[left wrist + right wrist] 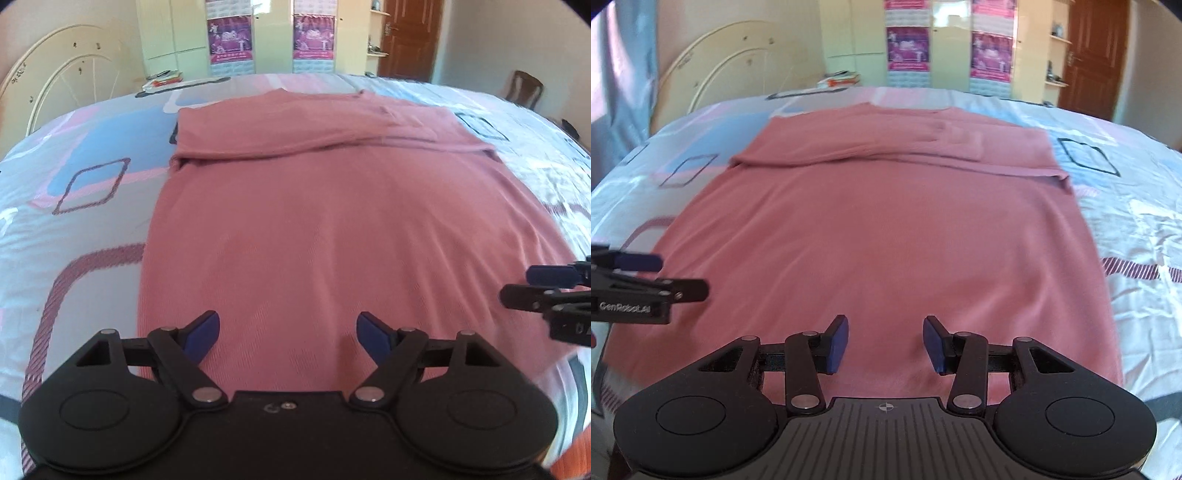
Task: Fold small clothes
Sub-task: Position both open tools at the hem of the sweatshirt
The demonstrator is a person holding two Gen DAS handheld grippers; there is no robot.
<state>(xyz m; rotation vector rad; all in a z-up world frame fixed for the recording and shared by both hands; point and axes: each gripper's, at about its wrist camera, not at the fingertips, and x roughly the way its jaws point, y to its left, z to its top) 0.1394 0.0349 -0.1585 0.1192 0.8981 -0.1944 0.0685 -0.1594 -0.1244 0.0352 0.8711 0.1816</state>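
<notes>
Both grippers, left gripper [288, 334] and right gripper [885, 343], hover spread and empty over the pink knit garment's [332, 229] near hem; next, pinch that hem and fold toward the tucked sleeves.

A garment [332, 221] lies spread flat on the bed [92, 177], its far part folded over onto itself. The left gripper [288, 334] and right gripper [885, 343] hang side by side above the garment's near edge, neither touching it. Behind the bed stand a wardrobe [266, 37] and, to its right, a door [410, 37]; a headboard [66, 70] rises at the bed's left.
</notes>
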